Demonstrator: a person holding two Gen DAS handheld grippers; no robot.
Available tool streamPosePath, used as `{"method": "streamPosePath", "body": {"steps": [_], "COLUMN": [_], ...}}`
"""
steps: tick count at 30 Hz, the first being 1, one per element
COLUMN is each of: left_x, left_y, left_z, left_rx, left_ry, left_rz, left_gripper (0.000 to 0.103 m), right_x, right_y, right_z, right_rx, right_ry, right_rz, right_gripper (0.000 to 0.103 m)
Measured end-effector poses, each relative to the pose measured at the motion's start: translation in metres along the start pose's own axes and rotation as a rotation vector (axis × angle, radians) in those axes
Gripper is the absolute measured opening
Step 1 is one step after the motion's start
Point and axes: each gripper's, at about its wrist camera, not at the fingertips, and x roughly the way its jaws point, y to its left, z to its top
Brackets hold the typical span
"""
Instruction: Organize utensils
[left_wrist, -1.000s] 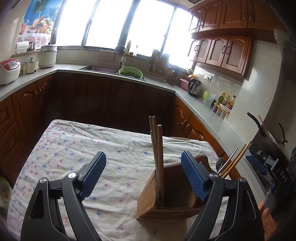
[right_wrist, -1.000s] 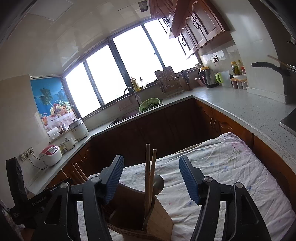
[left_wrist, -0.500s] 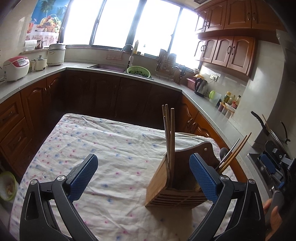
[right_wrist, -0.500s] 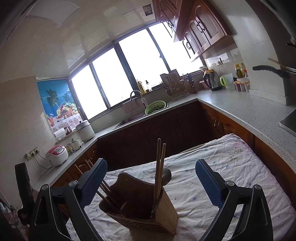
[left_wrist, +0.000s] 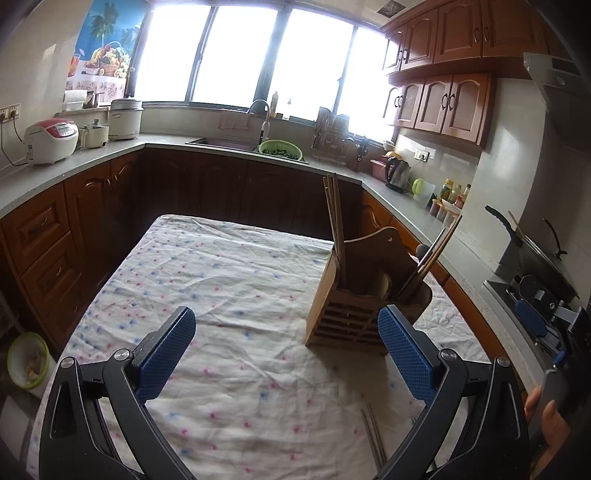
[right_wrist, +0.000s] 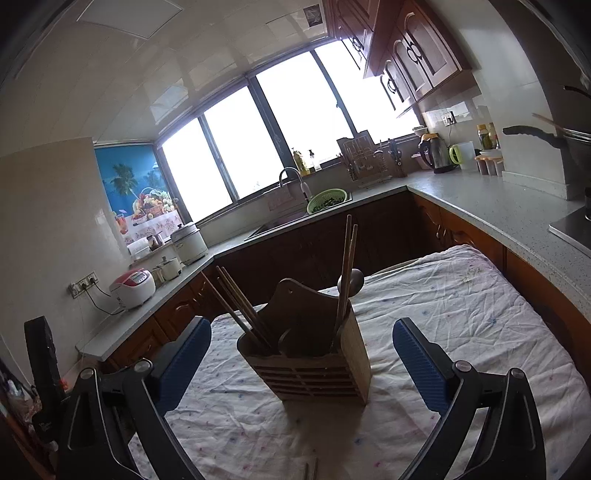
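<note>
Brown slatted wooden utensil holder (left_wrist: 360, 295) on a white cloth (left_wrist: 221, 280) dotted pink and blue; left gripper (left_wrist: 286, 354) and right gripper (right_wrist: 303, 363) black with blue textured pads; green colander (left_wrist: 280, 148)

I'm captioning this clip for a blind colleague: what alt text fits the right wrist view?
An open right gripper faces a wooden utensil holder standing on a floral tablecloth, with chopsticks upright in it. Kitchen counters and bright windows lie behind.
</note>
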Motion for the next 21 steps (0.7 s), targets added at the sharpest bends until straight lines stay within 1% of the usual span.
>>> {"method": "streamPosePath", "body": {"steps": [3, 5, 11, 14, 19, 21], "left_x": [-0.018, -0.03, -0.057, -0.072, -0.094, -0.1], "left_y": [0.006, 0.01, 0.02, 0.021, 0.021, 0.019], "left_z": [-0.012, -0.02, -0.043, -0.056, -0.076, -0.083], "left_rx": [-0.015, -0.021, -0.048, -0.037, 0.005, 0.017], "left_ry": [0.002, -0.004, 0.002, -0.013, -0.052, -0.057], "left_rz": [-0.008, 0.006, 0.014, 0.011, 0.048, 0.047], "left_gripper": [0.101, 0.101, 0.103, 0.103, 0.103, 0.103], "right_x": [-0.019, -0.031, -0.062, -0.076, -0.097, -0.104], "right_y": [0.007, 0.01, 0.02, 0.024, 0.027, 0.026], "right_z": [-0.014, -0.022, -0.046, -0.058, -0.078, -0.086], "right_rx": [-0.005, -0.014, -0.044, -0.065, -0.117, -0.12], "right_ry": [-0.002, -0.005, -0.008, -0.002, -0.01, -0.009], "right_rz": [0.008, 0.007, -0.002, -0.007, -0.03, -0.034], "right_gripper": [0.1, 0.101, 0.101, 0.102, 0.103, 0.103]}}
